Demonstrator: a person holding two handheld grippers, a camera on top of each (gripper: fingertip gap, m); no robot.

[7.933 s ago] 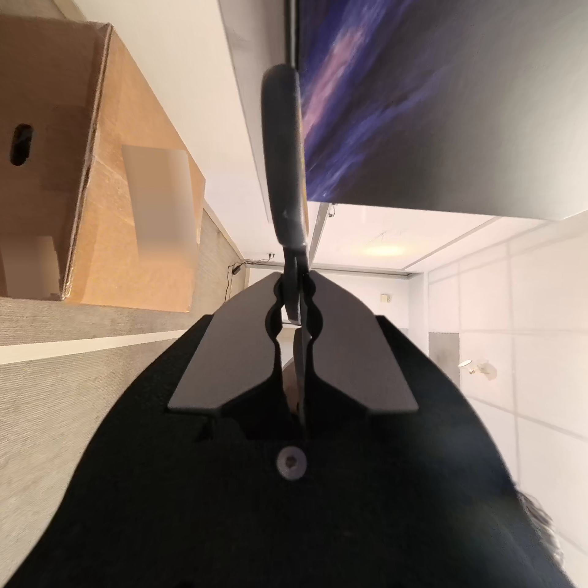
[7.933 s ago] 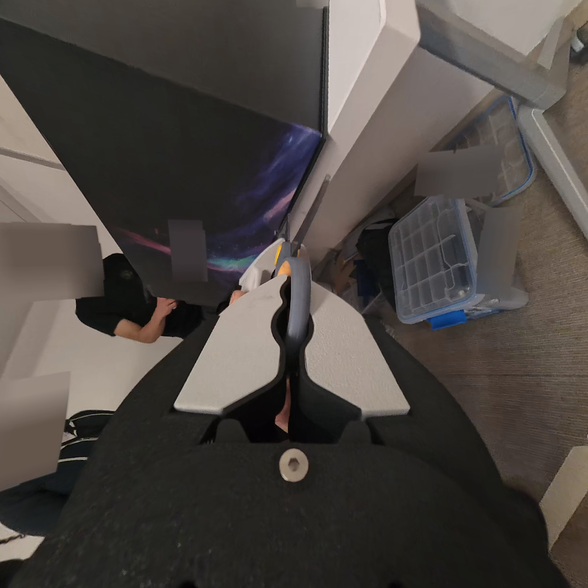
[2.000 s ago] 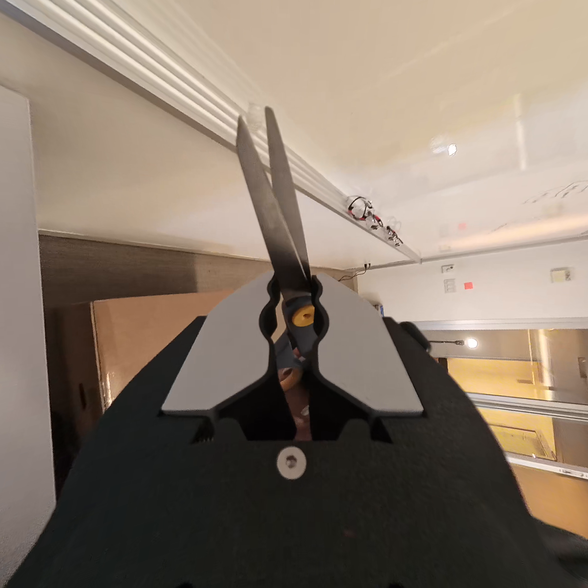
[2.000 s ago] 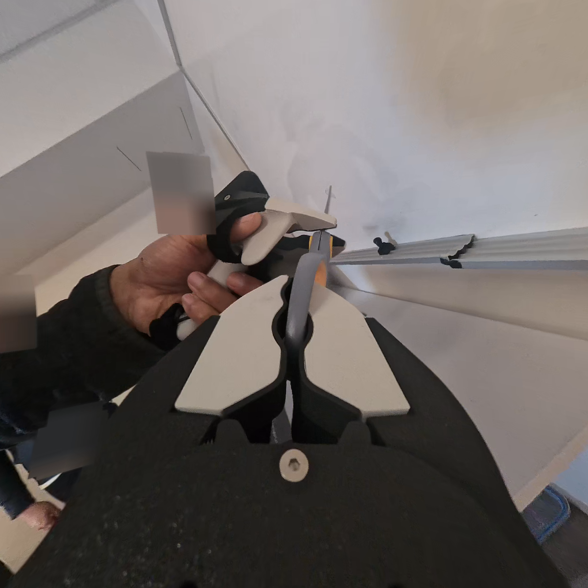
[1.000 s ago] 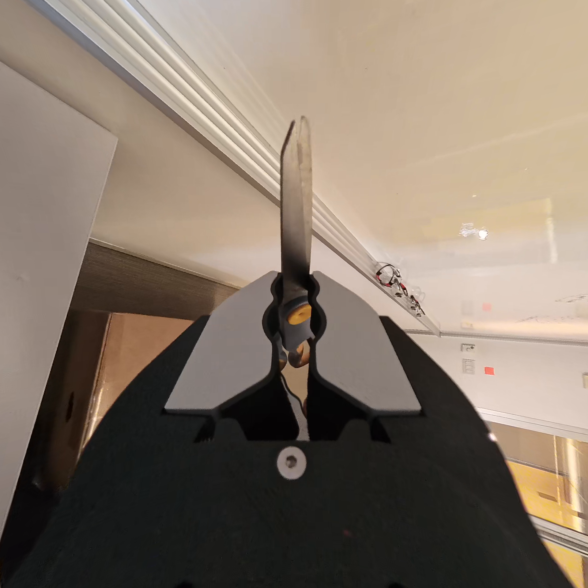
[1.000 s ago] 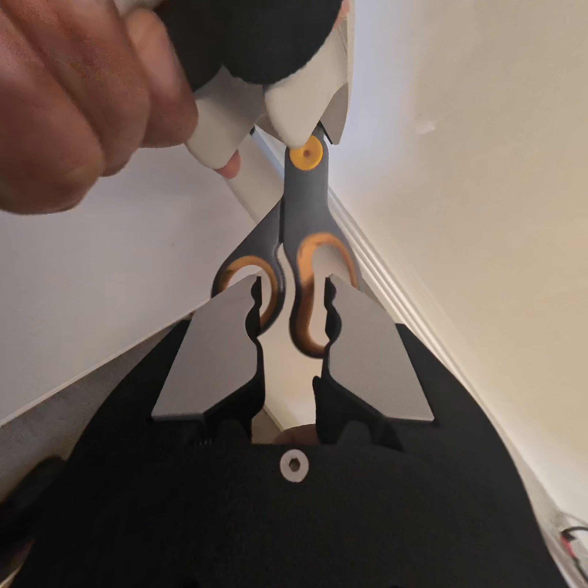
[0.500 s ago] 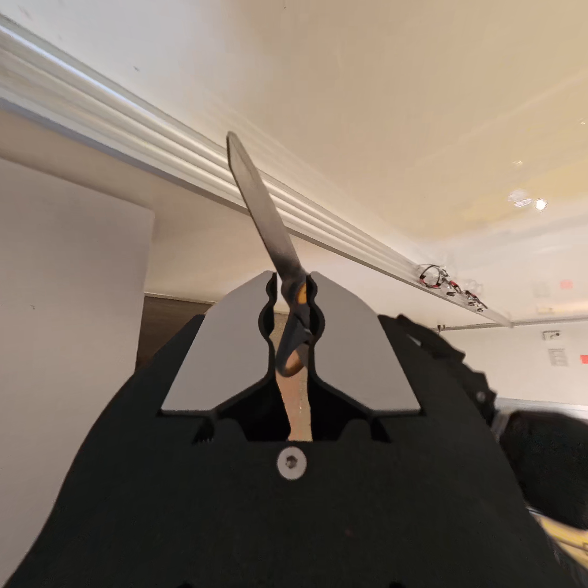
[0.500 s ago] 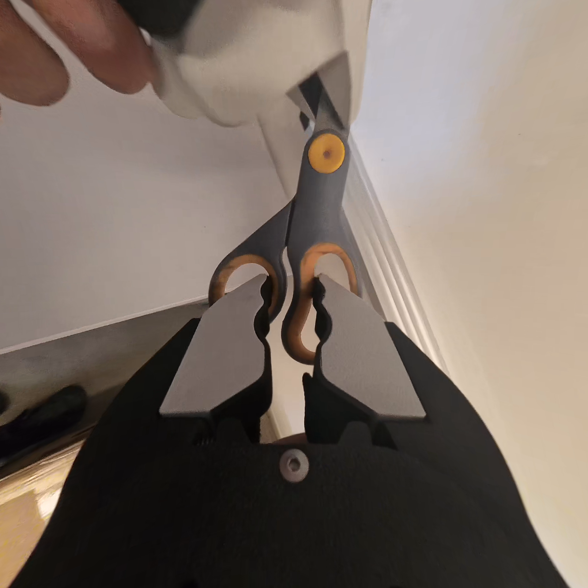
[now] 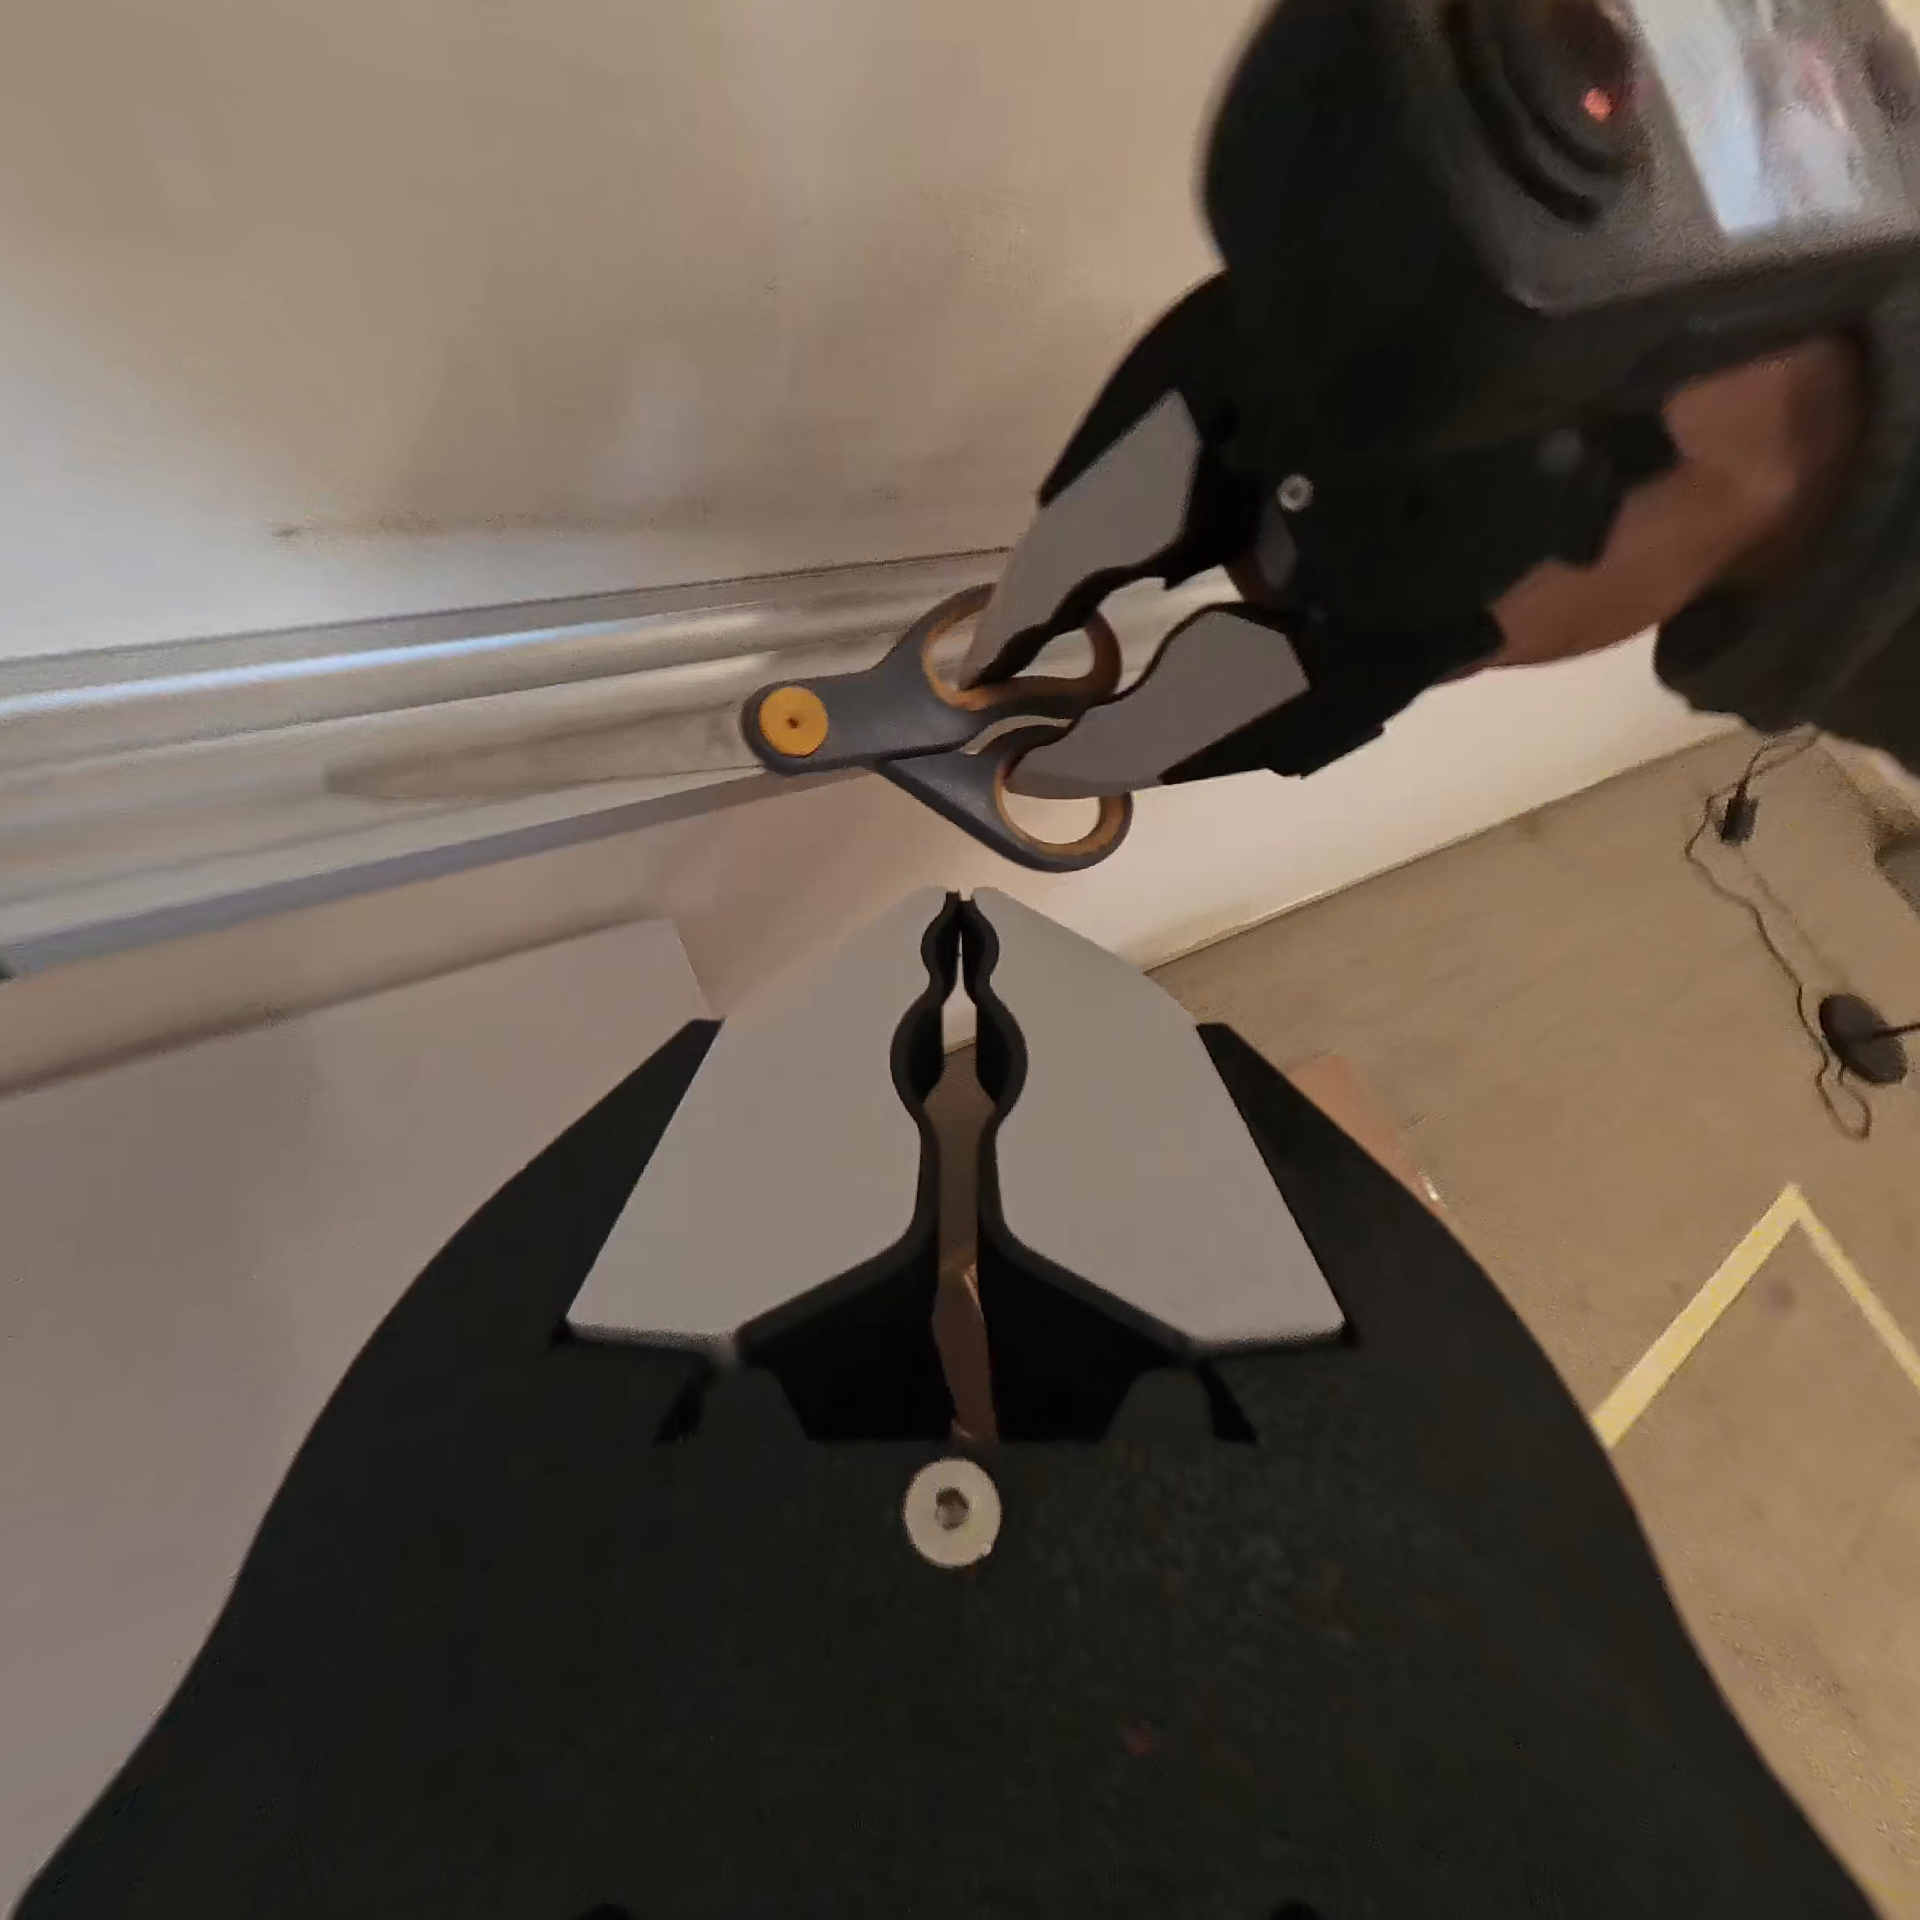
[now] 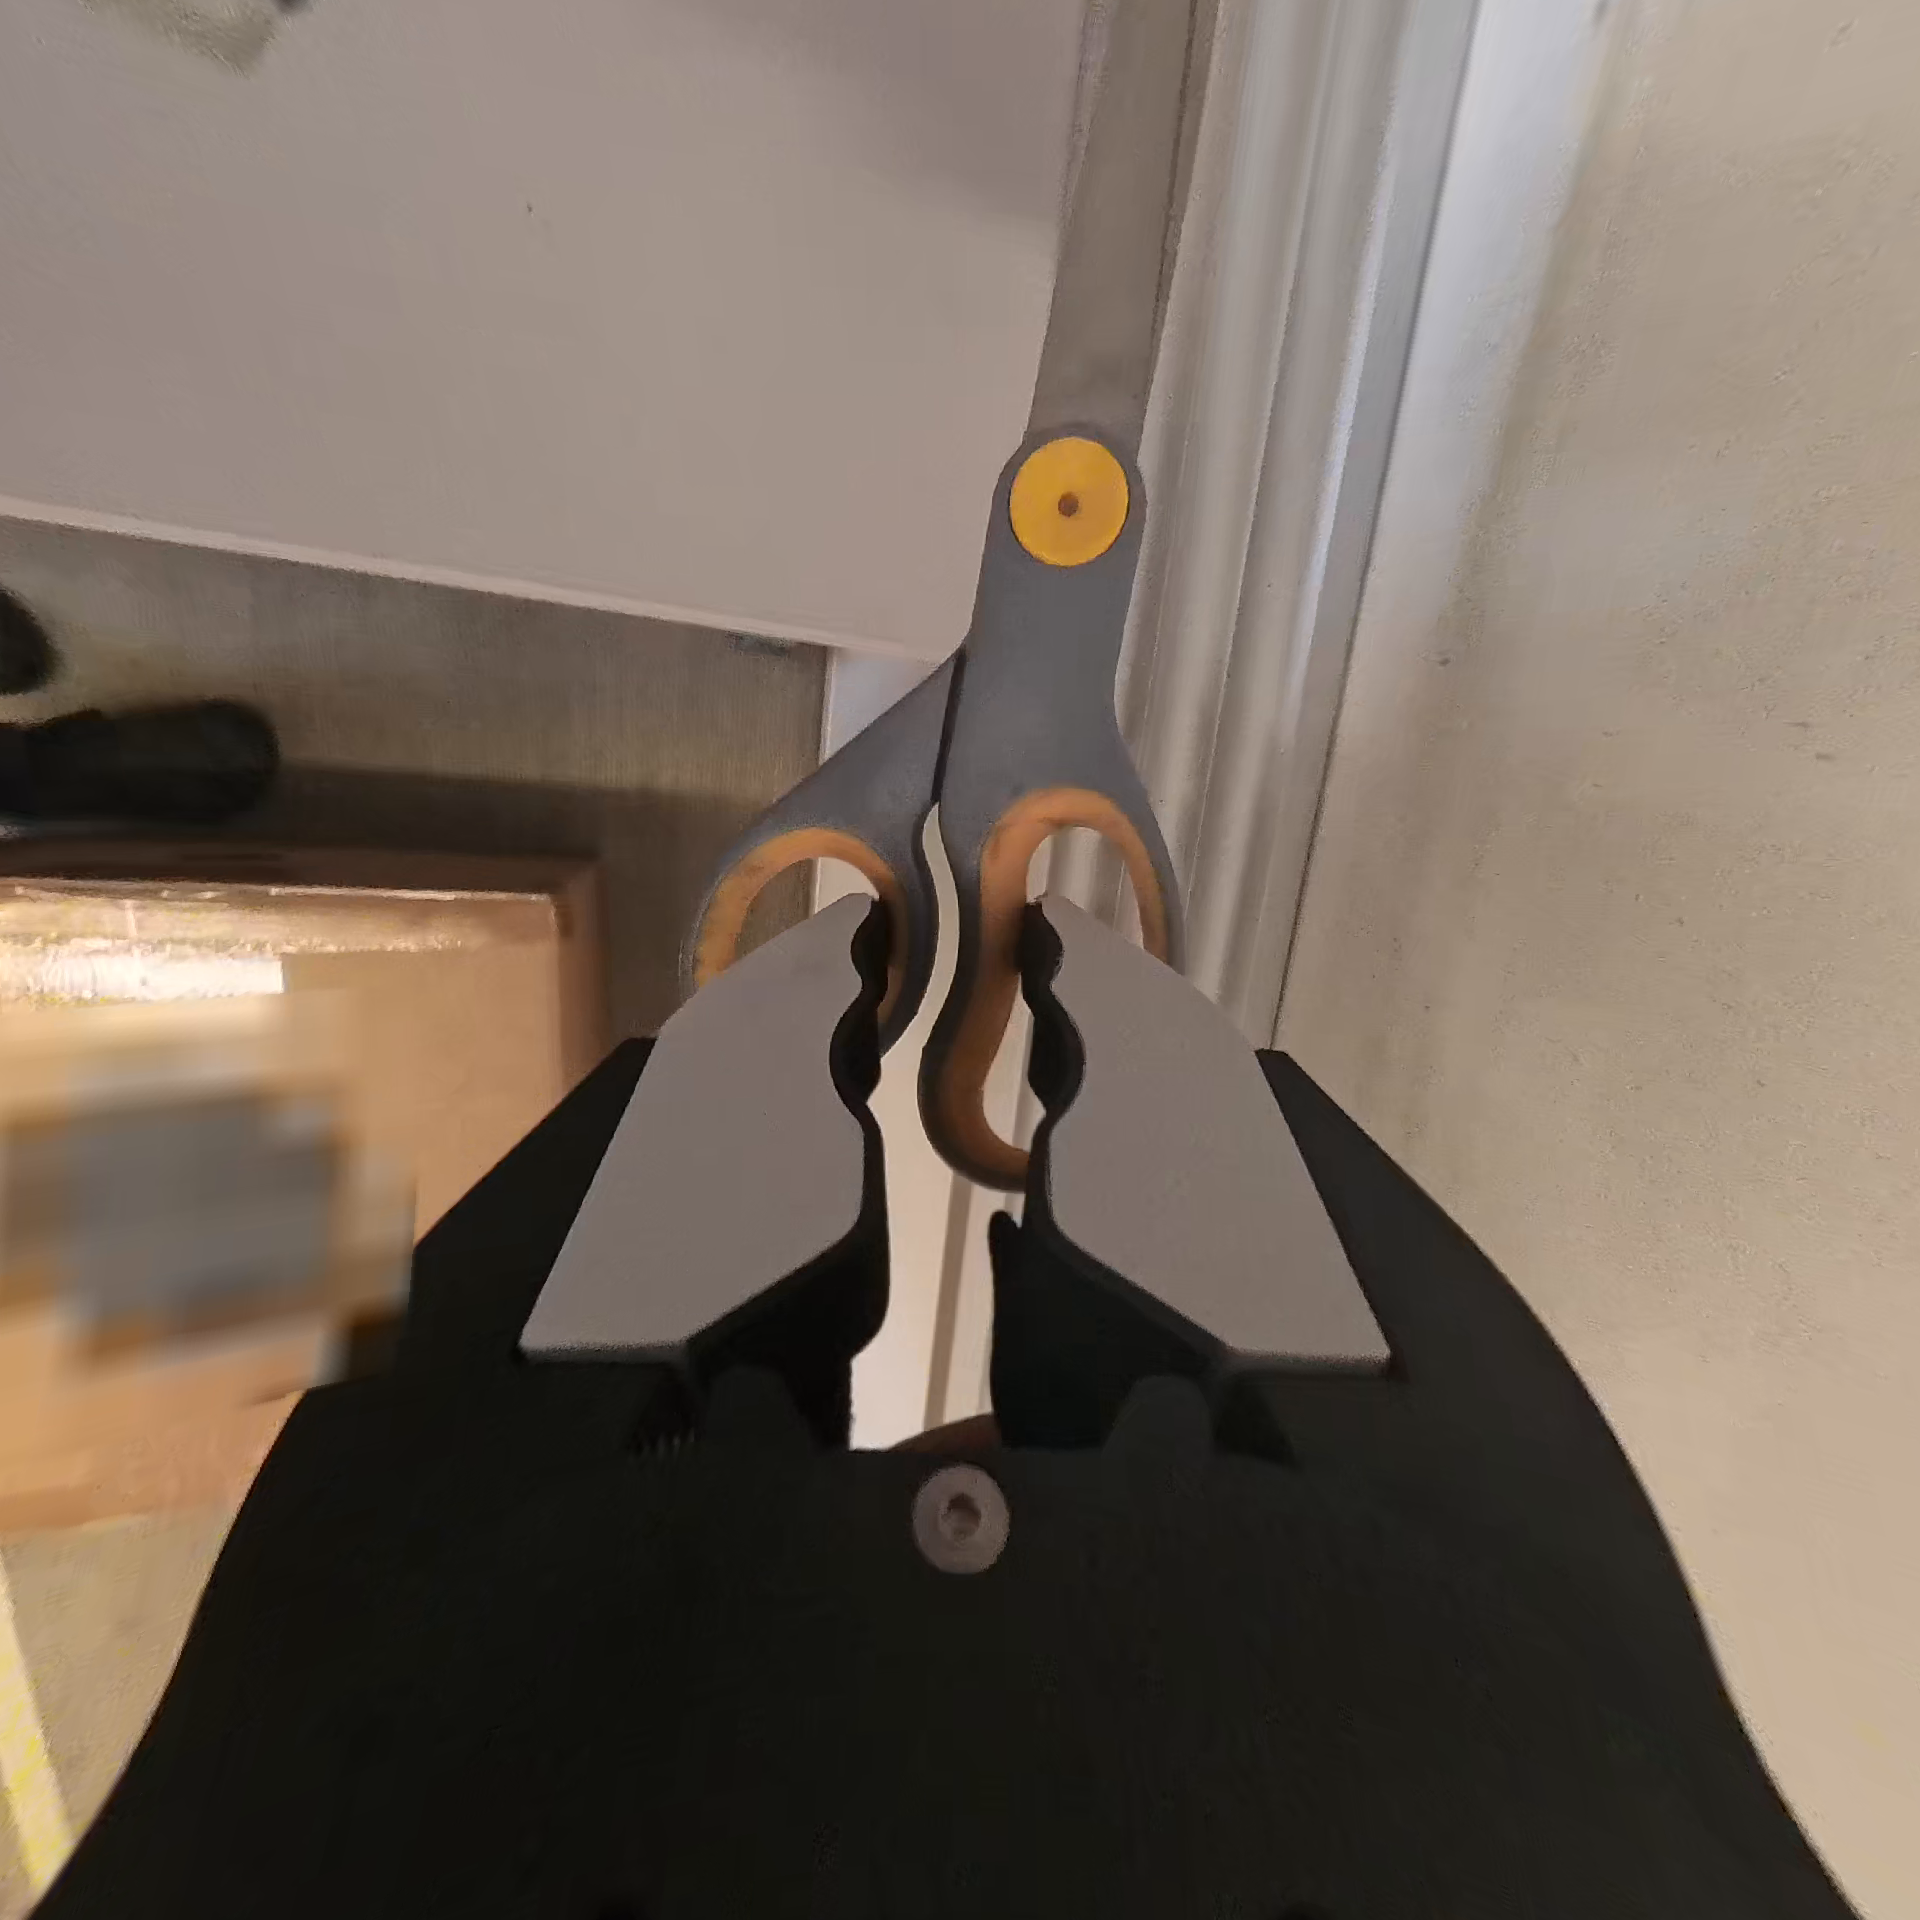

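A pair of scissors [image 9: 862, 717] with grey handles, orange-lined loops and an orange pivot cap hangs in the air. My right gripper [image 10: 951, 909] is shut on the scissors [image 10: 1039, 675] at the handle loops, with the inner bars of both loops between its fingers. The blades point away from it. In the left wrist view the right gripper [image 9: 997, 727] comes in from the upper right, with a person's hand [image 9: 1662, 520] behind it. My left gripper [image 9: 961, 899] is shut and empty, just below the scissor handles and not touching them.
A silver rail [image 9: 312, 707] runs along the pale wall behind the scissors. The floor carries a yellow tape line [image 9: 1714, 1320] and a black cable with a round base [image 9: 1849, 1049]. A cardboard box [image 10: 312, 987] and dark objects [image 10: 135, 769] lie to the left in the right wrist view. About 11 cm separates my left fingertips from my right.
My left gripper let go of the scissors near the pivot, drew back and shut empty. The right gripper closed on the handle loops and now holds the scissors alone.
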